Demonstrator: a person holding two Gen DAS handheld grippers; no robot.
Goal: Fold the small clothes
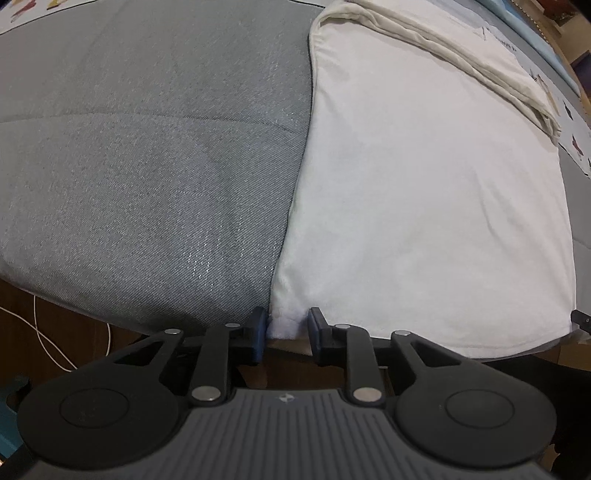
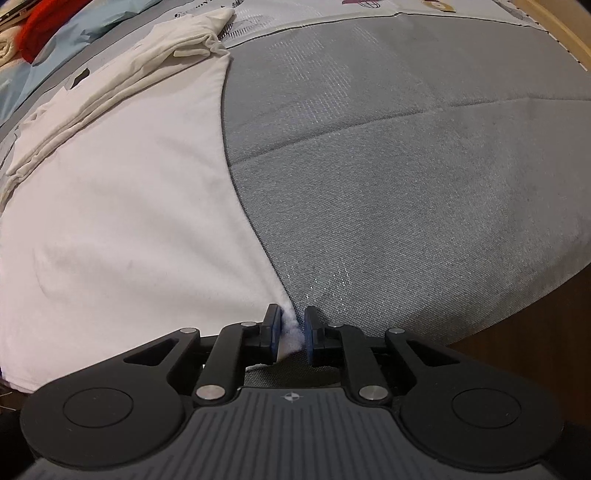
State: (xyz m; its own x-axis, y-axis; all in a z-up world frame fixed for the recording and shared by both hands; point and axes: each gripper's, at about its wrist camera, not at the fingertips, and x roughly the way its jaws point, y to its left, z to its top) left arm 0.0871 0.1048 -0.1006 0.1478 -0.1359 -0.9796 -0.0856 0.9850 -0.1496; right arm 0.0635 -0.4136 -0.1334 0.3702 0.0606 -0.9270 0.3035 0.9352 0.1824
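A white garment (image 1: 424, 206) lies flat on a grey quilted bed cover (image 1: 147, 166), with its far part folded over into cream-coloured layers (image 1: 461, 62). My left gripper (image 1: 286, 326) is at the garment's near left corner, jaws closed onto the white cloth with a narrow gap filled by fabric. My right gripper (image 2: 291, 332) is at the near right corner of the same garment (image 2: 122, 221), jaws pinching a tuft of white cloth. The bed cover also shows in the right wrist view (image 2: 406, 184).
The bed's near edge drops to a dark wooden floor (image 1: 55, 321) with a white cable (image 1: 40, 332). A patterned sheet (image 2: 369, 11) lies at the far side. A red cloth (image 2: 40, 26) and blue fabric (image 2: 74, 37) lie at the far left.
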